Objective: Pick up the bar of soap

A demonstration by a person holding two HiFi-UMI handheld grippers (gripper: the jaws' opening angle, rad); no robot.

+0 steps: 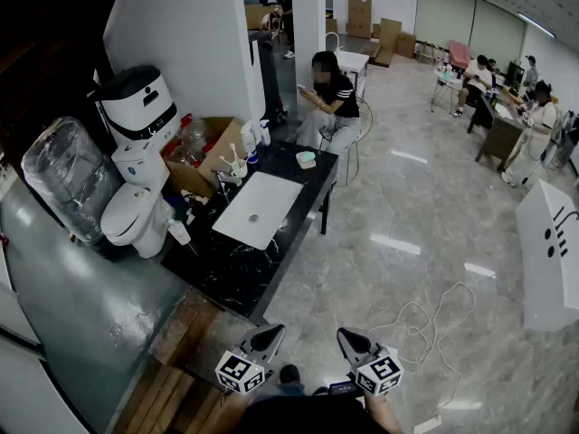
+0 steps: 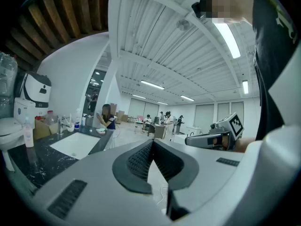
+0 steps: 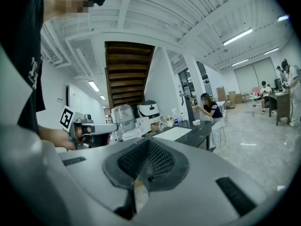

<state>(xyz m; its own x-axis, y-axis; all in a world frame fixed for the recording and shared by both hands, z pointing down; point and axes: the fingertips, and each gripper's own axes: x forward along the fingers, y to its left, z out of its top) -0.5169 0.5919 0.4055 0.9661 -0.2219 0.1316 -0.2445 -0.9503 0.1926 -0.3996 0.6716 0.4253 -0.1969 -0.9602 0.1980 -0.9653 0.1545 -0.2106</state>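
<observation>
Head view, bottom centre: the grey left gripper [image 1: 269,334] and the grey right gripper [image 1: 351,337] hang side by side, each with its fingers pressed together on nothing. The small pale bar of soap [image 1: 306,159] lies upper centre, at the far end of the black marble counter [image 1: 226,269]. It is beyond the white rectangular sink [image 1: 258,208] and well apart from both grippers.

Head view: high, steeply down, well back from the worktop [image 1: 217,274] and sink [image 1: 258,211]. Left gripper view: roughly level along its jaws, worktop far left, right gripper [image 2: 188,141] at right. Right gripper view: level, worktop centre, left gripper [image 3: 115,126] at left. All three share the worktop.
</observation>
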